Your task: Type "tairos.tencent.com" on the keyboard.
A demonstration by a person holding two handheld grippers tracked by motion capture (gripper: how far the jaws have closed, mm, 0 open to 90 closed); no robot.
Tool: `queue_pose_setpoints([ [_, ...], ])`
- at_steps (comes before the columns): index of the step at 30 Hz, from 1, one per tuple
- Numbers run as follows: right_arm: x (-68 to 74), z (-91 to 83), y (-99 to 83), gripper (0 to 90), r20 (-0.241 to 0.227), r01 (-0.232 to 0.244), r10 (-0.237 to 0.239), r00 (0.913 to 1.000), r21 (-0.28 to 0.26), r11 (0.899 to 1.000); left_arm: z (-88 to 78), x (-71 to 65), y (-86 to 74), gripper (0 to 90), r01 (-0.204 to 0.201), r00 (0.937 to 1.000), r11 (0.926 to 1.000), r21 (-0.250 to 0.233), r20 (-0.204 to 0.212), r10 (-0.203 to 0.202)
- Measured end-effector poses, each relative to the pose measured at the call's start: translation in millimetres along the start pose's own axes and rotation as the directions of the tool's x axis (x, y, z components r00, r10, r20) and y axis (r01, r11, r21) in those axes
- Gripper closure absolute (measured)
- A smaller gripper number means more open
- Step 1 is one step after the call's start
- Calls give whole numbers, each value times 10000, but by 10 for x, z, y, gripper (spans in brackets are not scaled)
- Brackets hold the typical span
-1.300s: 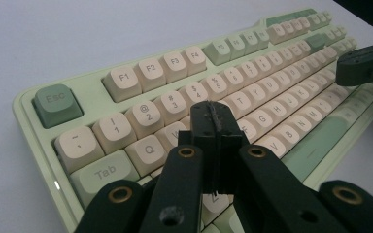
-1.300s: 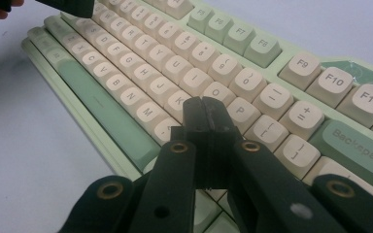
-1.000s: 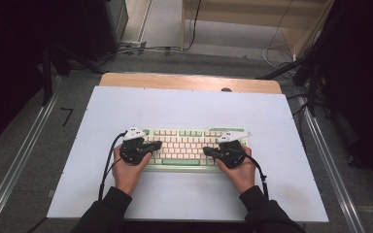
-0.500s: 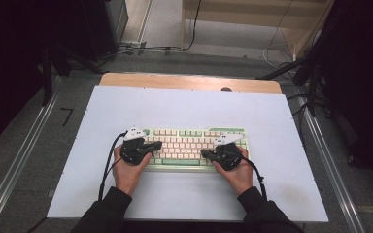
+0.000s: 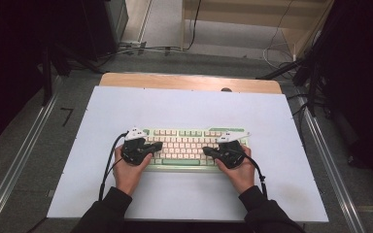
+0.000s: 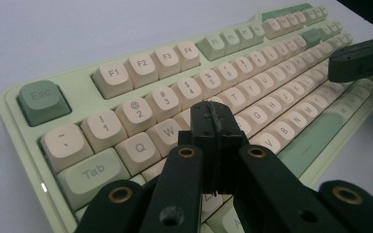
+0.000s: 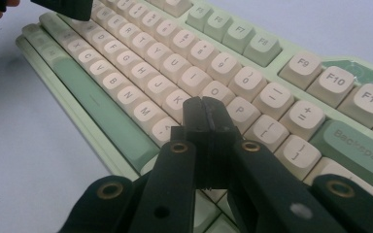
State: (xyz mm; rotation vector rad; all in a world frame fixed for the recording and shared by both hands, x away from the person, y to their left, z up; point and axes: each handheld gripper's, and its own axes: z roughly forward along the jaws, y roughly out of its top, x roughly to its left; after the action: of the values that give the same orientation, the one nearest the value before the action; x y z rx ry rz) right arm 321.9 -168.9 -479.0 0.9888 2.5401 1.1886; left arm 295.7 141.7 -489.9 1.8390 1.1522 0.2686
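A pale green keyboard [image 5: 189, 145] with cream and green keys lies across the middle of the white table top [image 5: 189, 109]. My left gripper [image 5: 159, 144] is shut and hovers over the keyboard's left part, its closed jaws over the keys near E and D [image 6: 213, 116]. Shut as well, my right gripper [image 5: 206, 150] points left over the keyboard's right part, its tip above the L and O keys [image 7: 205, 110]. Nothing is held in either one. In the left gripper view the right gripper's tip [image 6: 331, 64] shows at the far right above the keys.
A wooden strip [image 5: 189, 81] runs along the table's far edge. Metal rails [image 5: 19, 160] flank the table on both sides. Cables [image 5: 281, 53] and dark equipment lie on the floor beyond. A black cable [image 5: 108, 162] trails from each gripper beside the hands.
The right gripper has shifted slightly to the left over the keys. The left hand has kept still.
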Motion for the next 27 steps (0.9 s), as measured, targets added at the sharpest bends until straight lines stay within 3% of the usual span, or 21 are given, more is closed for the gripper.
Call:
queue_pose_setpoints([
  [21,-19,-11,10,876,46,-33,34,10000,-54,10000,33,-45,0,900,-109,9999,9999,90,90,108],
  [27,-16,-6,11,876,41,12,-12,10000,-58,10000,43,-75,18,900,-30,9998,10000,-77,205,32],
])
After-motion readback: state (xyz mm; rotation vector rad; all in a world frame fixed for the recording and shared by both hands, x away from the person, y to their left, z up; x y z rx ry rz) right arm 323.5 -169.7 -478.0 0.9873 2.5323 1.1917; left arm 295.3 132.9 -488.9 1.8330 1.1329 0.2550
